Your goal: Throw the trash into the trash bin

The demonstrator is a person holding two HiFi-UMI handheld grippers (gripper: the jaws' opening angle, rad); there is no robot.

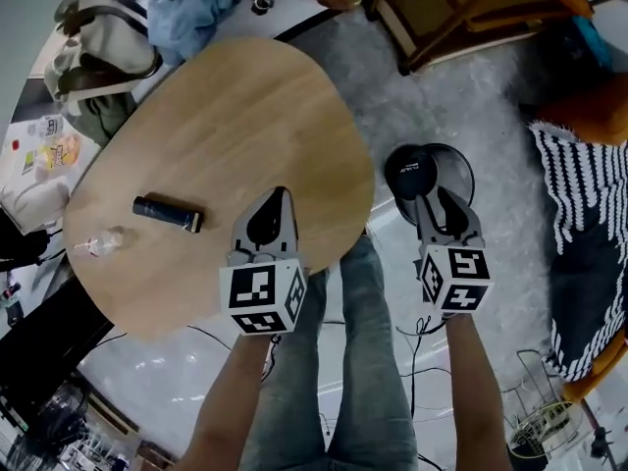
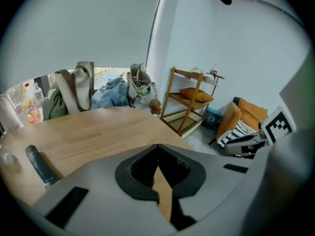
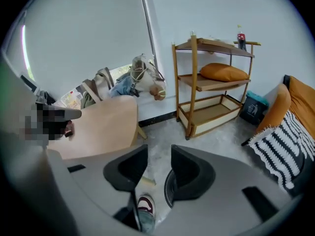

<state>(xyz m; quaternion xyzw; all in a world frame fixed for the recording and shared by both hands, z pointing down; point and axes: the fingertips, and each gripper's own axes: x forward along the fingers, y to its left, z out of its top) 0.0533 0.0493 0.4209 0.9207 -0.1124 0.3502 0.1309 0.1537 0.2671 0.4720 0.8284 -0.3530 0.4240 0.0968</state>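
On the oval wooden table (image 1: pixel 235 116) a dark cylinder (image 1: pixel 167 212) lies near the left edge, also seen as the dark cylinder (image 2: pixel 40 164). A small clear plastic piece (image 1: pixel 98 243) sits just beside it. My left gripper (image 1: pixel 282 194) hovers over the table's near right part, its tips meeting with nothing between them (image 2: pixel 157 146). The black round trash bin (image 1: pixel 424 170) stands on the floor right of the table. My right gripper (image 1: pixel 437 199) hangs over the bin's near rim, jaws apart and empty (image 3: pixel 158 154); the bin's rim (image 3: pixel 169 191) shows below them.
Bags and blue cloth (image 1: pixel 186 3) crowd the table's far end. A wooden shelf (image 1: pixel 461 13) stands behind the bin, and a striped cushion on an orange chair (image 1: pixel 584 194) is at the right. The person's legs (image 1: pixel 363 361) and cables lie below.
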